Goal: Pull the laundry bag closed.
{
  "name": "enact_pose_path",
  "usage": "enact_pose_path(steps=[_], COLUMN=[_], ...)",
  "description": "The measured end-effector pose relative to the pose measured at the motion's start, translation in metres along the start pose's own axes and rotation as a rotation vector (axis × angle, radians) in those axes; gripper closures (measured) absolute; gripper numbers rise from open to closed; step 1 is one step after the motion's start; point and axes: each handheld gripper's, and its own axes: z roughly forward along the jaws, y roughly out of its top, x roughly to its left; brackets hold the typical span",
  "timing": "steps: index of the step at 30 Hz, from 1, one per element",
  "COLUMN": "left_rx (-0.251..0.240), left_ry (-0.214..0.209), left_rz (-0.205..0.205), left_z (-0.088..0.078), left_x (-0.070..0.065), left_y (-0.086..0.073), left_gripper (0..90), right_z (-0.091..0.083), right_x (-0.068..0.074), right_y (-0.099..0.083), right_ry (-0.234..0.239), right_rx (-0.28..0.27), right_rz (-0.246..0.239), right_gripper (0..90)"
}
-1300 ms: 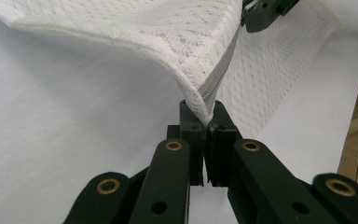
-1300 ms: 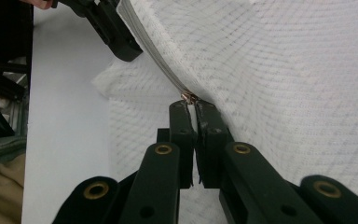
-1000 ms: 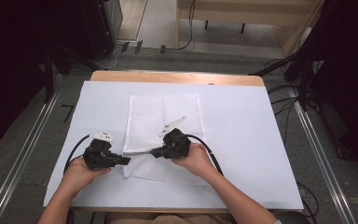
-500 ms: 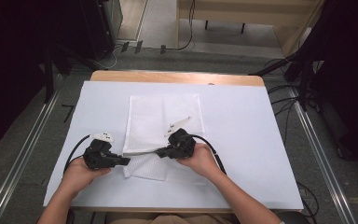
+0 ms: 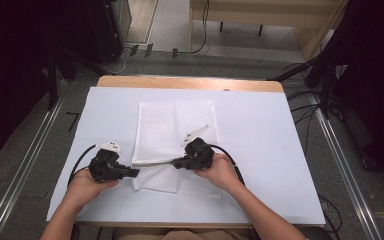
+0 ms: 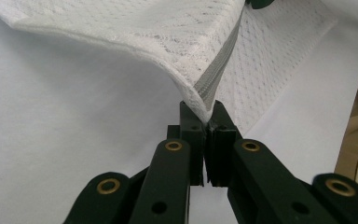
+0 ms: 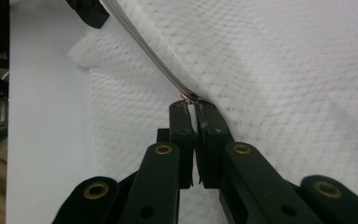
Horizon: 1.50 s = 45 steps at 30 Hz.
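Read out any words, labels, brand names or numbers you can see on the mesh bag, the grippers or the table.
No readable text anywhere.
White mesh bag and its zipper: no label or print.
Left gripper and right gripper: plain black, brass rivets, no markings.
White table cover: blank.

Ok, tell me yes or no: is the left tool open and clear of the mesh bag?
No, the left tool is shut on the zipper edge of the white mesh bag.
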Motion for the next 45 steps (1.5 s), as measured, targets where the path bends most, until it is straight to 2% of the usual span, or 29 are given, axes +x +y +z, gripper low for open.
enact_pose_path(steps=[27,35,38,42,45], left_rx=[0.004,0.004,0.019,-0.002,0.011], left_ry=[0.007,0.006,0.000,-0.007,-0.003], left_rz=[-0.008,-0.009,-0.011,-0.012,-0.011], left_z=[-0.002,-0.003,-0.003,-0.004,-0.003], left_x=[0.003,0.003,0.003,0.004,0.004], left_y=[-0.002,-0.003,-0.003,-0.003,-0.004], left_gripper=[88.3,88.3,88.2,88.3,88.3], right_z=[-0.015,-0.019,-0.021,-0.023,-0.025], right_x=[-0.009,-0.010,-0.011,-0.012,-0.013], right_y=[-0.015,-0.019,-0.021,-0.023,-0.024], right_ry=[-0.032,-0.031,-0.034,-0.038,-0.039], right_rx=[0.013,0.010,0.013,0.013,0.013], right_rz=[0.046,0.045,0.051,0.054,0.055], right_gripper=[88.6,88.5,88.5,88.5,88.6])
